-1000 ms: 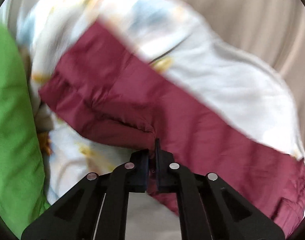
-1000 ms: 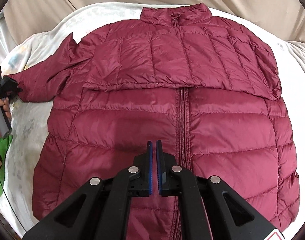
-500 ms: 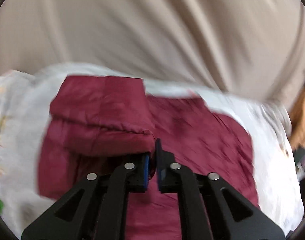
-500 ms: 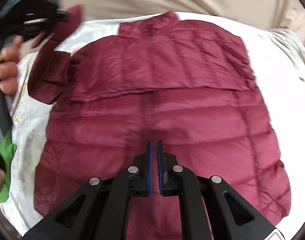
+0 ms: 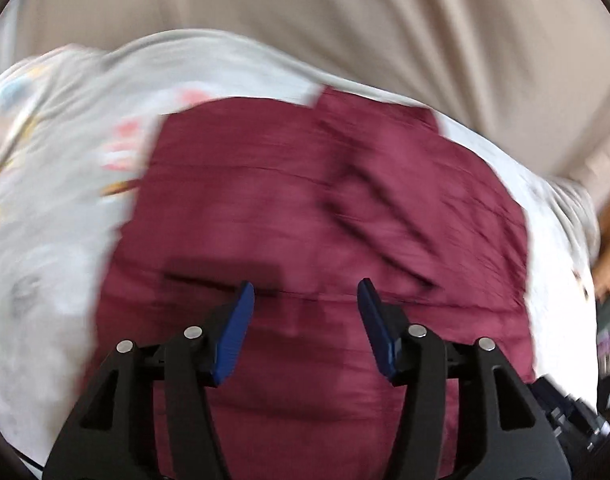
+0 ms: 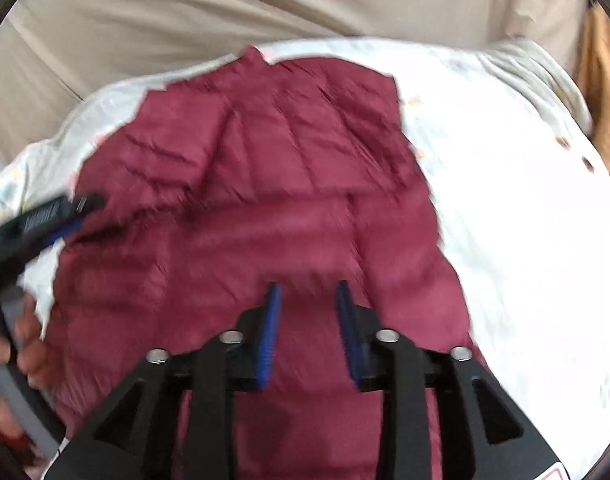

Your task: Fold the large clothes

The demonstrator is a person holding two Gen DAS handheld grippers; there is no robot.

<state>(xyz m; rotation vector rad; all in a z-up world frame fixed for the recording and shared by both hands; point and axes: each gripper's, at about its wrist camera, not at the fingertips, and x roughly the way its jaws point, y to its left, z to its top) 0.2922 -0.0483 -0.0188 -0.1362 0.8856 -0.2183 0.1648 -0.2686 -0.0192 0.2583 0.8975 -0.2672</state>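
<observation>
I see the maroon puffer jacket [image 6: 265,208] lying folded narrower on the white sheet [image 6: 505,220], bare sheet beside its edges; my left gripper [image 5: 305,294] and right gripper [image 6: 308,292] have just been opening, nothing between their jaws

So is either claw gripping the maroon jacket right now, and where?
Neither. The left claw and right claw have both just been opening and hang over the maroon puffer jacket with nothing between the pads.

jacket [image 6: 265,208]: slightly shiny quilted cloth | sheet [image 6: 505,220]: matt cotton-like cloth | curtain [image 5: 345,20]: matt fabric
</observation>
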